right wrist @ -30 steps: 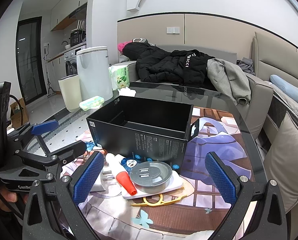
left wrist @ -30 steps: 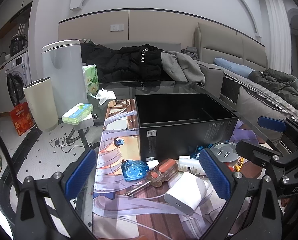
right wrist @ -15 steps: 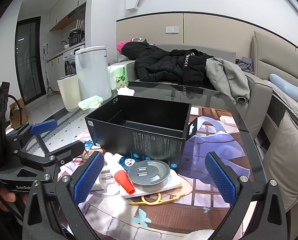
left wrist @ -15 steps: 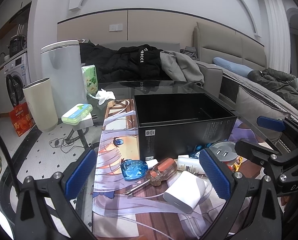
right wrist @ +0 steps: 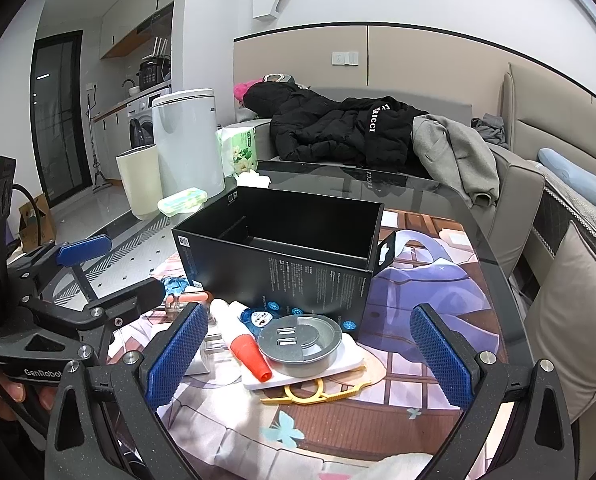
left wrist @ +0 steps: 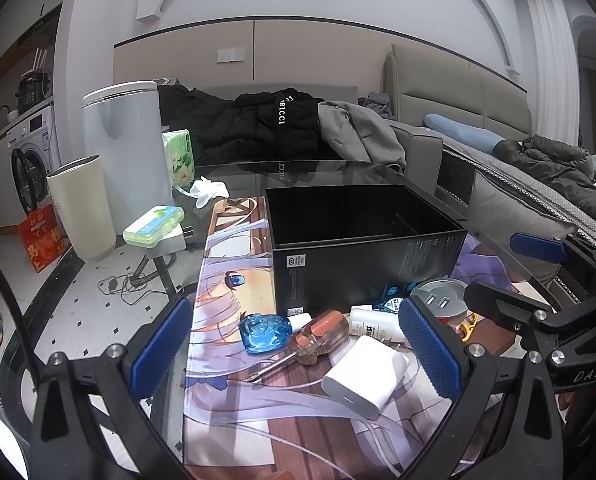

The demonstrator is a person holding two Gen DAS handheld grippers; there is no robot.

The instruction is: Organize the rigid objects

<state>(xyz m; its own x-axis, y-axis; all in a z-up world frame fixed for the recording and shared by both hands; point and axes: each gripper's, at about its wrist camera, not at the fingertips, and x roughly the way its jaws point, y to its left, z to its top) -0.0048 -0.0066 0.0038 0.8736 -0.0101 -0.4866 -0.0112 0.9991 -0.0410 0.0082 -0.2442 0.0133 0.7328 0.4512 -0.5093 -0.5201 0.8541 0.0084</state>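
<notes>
An open black box (left wrist: 357,248) stands on the printed mat, also in the right wrist view (right wrist: 282,256). In front of it lie a blue bottle (left wrist: 264,330), an orange-handled screwdriver (left wrist: 317,336), a white charger (left wrist: 363,376), a white tube with a red cap (right wrist: 240,338), a round grey USB socket (right wrist: 299,344) on a white plate, and a yellow clip (right wrist: 317,394). My left gripper (left wrist: 294,348) is open above the screwdriver and charger. My right gripper (right wrist: 305,356) is open around the socket area. Both are empty.
A green case (left wrist: 154,226), tissue pack (left wrist: 180,160), white bin (left wrist: 126,152) and cream cup (left wrist: 84,208) stand at the left. A sofa with coats (left wrist: 282,124) lies beyond the glass table's far edge (left wrist: 317,168). Cushions are at the right.
Both grippers have crept slightly forward towards the objects in front of the box. Their jaws stay open and nothing on the table has moved.
</notes>
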